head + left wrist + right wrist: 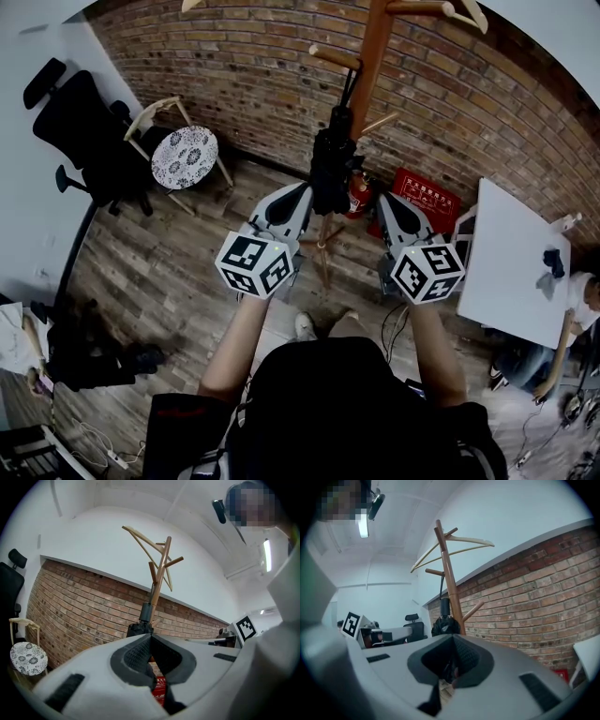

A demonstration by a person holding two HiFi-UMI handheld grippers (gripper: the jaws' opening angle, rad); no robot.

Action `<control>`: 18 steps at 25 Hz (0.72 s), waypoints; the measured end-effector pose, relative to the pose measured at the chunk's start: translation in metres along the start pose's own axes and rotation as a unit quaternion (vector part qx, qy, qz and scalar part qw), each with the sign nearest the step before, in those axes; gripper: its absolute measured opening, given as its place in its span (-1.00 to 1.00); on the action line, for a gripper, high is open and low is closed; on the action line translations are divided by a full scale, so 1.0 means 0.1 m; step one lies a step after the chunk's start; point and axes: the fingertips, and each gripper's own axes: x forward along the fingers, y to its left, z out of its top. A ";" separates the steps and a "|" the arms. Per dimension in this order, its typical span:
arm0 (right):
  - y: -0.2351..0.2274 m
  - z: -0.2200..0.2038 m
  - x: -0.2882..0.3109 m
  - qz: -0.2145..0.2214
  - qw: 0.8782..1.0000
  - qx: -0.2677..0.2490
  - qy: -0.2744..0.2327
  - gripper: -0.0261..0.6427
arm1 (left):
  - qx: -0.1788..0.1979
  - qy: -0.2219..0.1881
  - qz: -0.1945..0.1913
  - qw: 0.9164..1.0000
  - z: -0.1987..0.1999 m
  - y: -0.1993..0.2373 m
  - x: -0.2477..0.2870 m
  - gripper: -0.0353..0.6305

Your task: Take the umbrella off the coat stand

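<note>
— What is the floor like?
— Grey-brown wood planks (169,272) that run up to a red brick wall (234,75). Above the bricks the wall is plain white.
— And the umbrella?
— The umbrella (331,169) is black and folded. It hangs on the wooden coat stand (372,56), close against the pole. In the head view its lower end comes down between the two grippers.
— The claws?
— The left gripper (150,635) has its jaws pressed together with nothing in them. The right gripper (452,637) is closed and empty too. Both point roughly level at the stand, one on either side of the umbrella, near it but apart from it as far as I can see.
— What else stands around?
— A black office chair (89,131) is at the left by the white wall, with a wooden chair with a round patterned seat (185,157) beside it. A red crate (427,199) sits against the bricks behind the stand. A white table (511,262) at the right has a small dark thing (551,261) on it, and a person (581,291) sits at its far edge. Wooden hangers (464,541) hang at the top of the stand
</note>
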 end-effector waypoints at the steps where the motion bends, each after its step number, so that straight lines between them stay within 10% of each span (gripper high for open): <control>1: -0.02 0.01 0.01 0.001 1.000 0.000 -0.001 -0.84 | 0.001 0.002 0.004 1.000 0.00 0.02 0.02 -0.84; 18: -0.36 0.16 0.21 0.051 0.999 -0.005 0.008 -0.84 | -0.015 0.021 0.027 0.999 -0.11 0.07 0.35 -0.79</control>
